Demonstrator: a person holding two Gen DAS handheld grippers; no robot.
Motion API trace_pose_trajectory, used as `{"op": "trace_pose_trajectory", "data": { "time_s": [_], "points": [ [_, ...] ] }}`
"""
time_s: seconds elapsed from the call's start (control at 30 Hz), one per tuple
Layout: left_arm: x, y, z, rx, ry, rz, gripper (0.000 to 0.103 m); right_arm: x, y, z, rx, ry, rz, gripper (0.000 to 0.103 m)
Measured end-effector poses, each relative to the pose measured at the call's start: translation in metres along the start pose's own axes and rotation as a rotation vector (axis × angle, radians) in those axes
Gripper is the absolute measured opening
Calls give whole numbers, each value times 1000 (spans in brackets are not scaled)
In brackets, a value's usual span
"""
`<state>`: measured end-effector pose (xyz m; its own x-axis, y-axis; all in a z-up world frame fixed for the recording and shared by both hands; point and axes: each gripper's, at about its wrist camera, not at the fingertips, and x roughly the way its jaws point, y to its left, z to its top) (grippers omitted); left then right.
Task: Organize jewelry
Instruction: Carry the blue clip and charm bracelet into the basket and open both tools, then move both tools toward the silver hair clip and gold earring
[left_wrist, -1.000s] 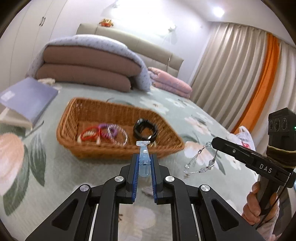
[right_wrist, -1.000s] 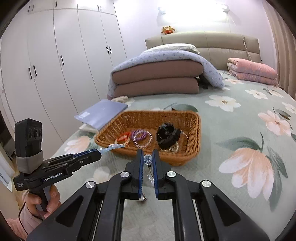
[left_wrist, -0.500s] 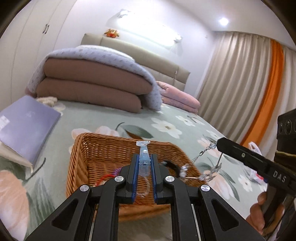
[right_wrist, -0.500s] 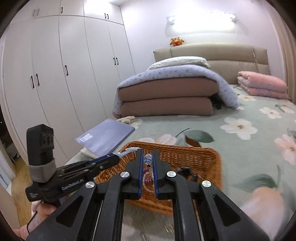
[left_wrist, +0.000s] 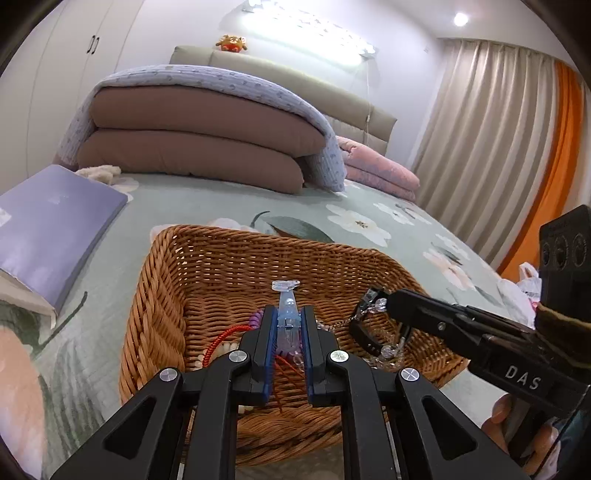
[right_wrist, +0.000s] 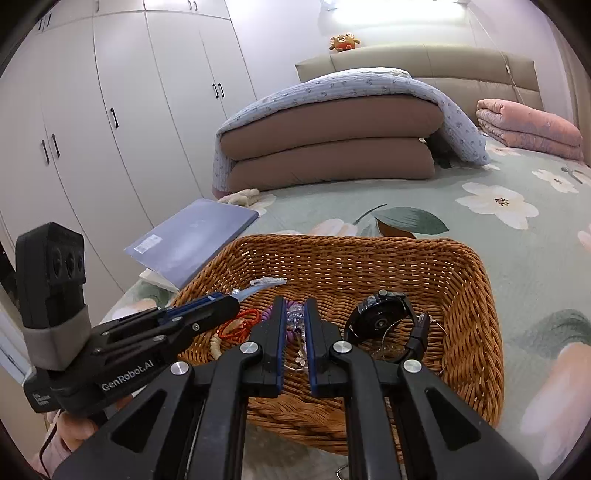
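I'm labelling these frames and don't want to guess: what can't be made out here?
- Left wrist view: the left gripper covers the basket floor, so only bits of the red cord bracelet show.
- Right wrist view: the beaded chain held in the right gripper is mostly hidden by its fingers.
- The watch dial is too small to read.

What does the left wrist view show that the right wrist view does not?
Only the left wrist view: beige and orange curtains and the right gripper with a silver crystal chain hanging from its shut jaws.

Only the right wrist view: white wardrobe doors, the black watch seen whole, and the left gripper from the side.

Both: the wicker basket, a clear blue hair clip in the left gripper's jaws, the folded quilt and the purple folder.
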<state>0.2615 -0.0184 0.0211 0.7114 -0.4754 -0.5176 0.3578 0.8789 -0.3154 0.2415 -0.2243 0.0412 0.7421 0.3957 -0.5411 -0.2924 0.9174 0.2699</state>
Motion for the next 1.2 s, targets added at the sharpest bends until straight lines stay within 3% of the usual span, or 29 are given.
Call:
{"op": "trace_pose_trajectory", "data": {
  "time_s": [0.07,0.1,0.17,0.27,0.53,0.73,0.8,0.9,1.03,1.07,1.13,1.2],
  "points": [
    [3,1,-1,4,1,42,13,3,-3,-2,15,4,-11,15],
    [2,1,-3,6,0,57,15,5,-4,-2,26,13,-12,27],
    [4,3,-3,-2,8,56,26,9,-10,-4,43,25,-19,39],
    [-3,1,-3,5,-19,66,30,3,-13,-6,48,4,-28,39],
    [-21,-3,-9,13,-84,86,30,-29,-4,-6,-2,-123,-48,39],
    [-70,-10,-24,-38,-194,79,31,-76,-2,-16,2,-190,-33,39],
    [-83,-20,-32,-30,-204,72,37,-93,-4,-26,3,-183,-23,39],
    [-95,-39,-55,-33,-173,29,53,-109,-6,-42,-15,-121,-4,39],
    [-87,-64,-89,-53,-41,8,53,-115,-7,-64,-68,1,11,39],
    [-83,-68,-98,-82,1,21,53,-114,-10,-68,-86,31,-8,39],
    [-73,-74,-113,-143,82,125,53,-107,-19,-74,-102,71,-13,39],
    [-67,-76,-122,-200,123,142,53,-97,-30,-75,-100,112,-3,39]
  ]
}}
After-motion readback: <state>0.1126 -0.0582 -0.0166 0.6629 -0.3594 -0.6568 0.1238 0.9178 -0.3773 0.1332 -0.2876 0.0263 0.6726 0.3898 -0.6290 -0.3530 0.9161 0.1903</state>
